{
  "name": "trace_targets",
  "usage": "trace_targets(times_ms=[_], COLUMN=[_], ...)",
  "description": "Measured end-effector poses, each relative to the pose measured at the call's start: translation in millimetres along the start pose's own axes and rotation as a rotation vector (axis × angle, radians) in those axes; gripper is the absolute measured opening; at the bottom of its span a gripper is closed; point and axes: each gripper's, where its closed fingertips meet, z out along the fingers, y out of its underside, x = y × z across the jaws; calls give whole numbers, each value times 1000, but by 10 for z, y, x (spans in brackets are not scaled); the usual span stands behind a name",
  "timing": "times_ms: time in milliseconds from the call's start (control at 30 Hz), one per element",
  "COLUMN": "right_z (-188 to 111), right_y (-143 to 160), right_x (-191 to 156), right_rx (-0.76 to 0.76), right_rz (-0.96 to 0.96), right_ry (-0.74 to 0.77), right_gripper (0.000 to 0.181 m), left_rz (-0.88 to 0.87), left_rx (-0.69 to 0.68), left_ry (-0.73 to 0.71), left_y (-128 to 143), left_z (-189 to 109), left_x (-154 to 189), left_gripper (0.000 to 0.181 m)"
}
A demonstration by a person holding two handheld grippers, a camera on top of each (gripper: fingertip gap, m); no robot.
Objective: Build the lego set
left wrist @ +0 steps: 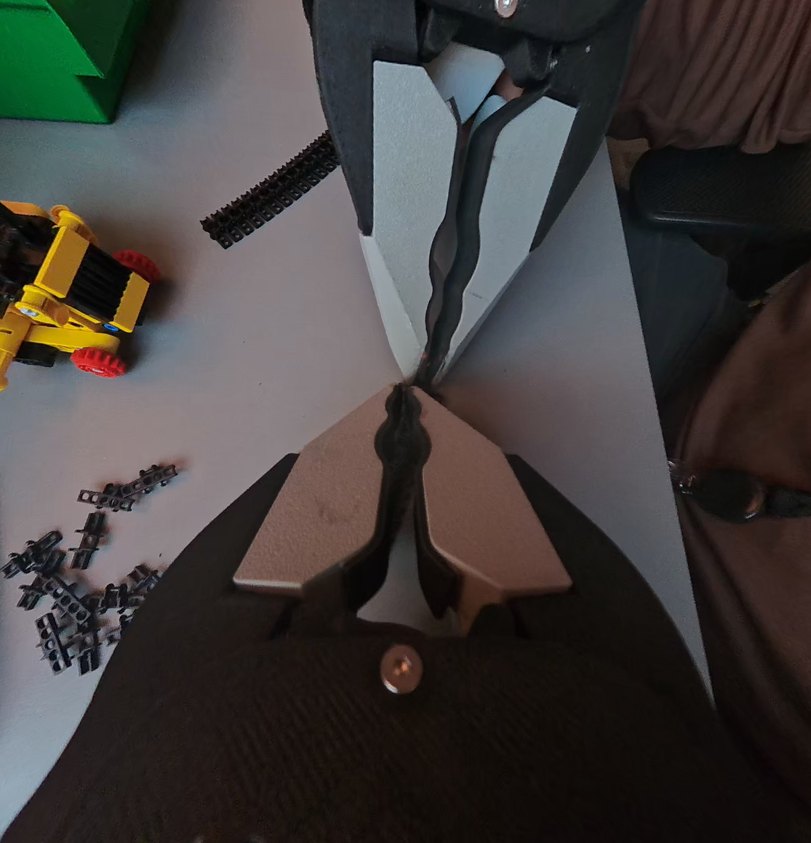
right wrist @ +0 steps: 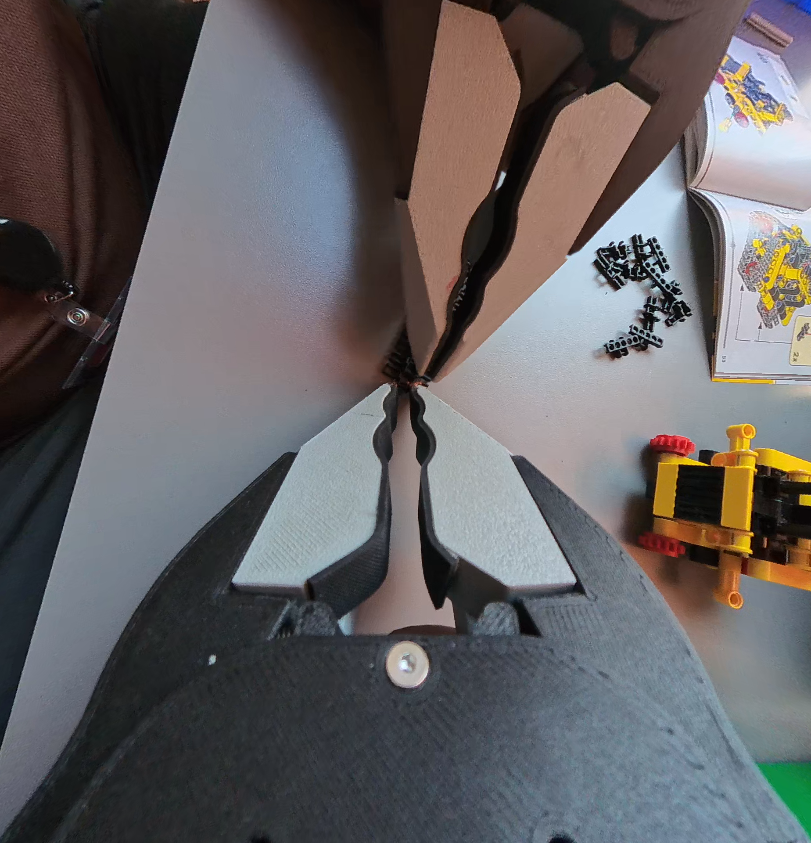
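My left gripper (left wrist: 402,387), with tan fingers, and my right gripper (right wrist: 404,390), with grey fingers, meet tip to tip just above the grey table (left wrist: 257,365). In the right wrist view, a short black track piece (right wrist: 397,353) shows at the left gripper's tips (right wrist: 428,372), which are shut on its end. The right gripper's tips pinch a small black track link (right wrist: 406,381) against that piece. In the left wrist view the right gripper (left wrist: 433,372) comes in from above, and the links at the tips are mostly hidden.
A yellow bulldozer model (left wrist: 75,296) (right wrist: 736,511) stands on the table. A long black track strip (left wrist: 271,191), a pile of loose black links (left wrist: 75,593) (right wrist: 640,283), an open instruction booklet (right wrist: 768,273) and a green box (left wrist: 52,54) lie around. A person in brown sits at the table edge.
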Motion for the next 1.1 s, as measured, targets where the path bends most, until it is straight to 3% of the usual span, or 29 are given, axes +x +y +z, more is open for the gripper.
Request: trace_targets(times_ms=[333, 1100], right_z=[1, -2], right_y=[-1, -2], right_x=[-2, -35], right_rx=[-1, -21], right_rz=[-2, 32], right_ry=[2, -16], right_gripper=[2, 2], left_rz=[18, 228], left_rx=[-7, -102], left_ry=[15, -97], left_y=[8, 46], left_z=[13, 8], left_x=[37, 64], left_gripper=[0, 0])
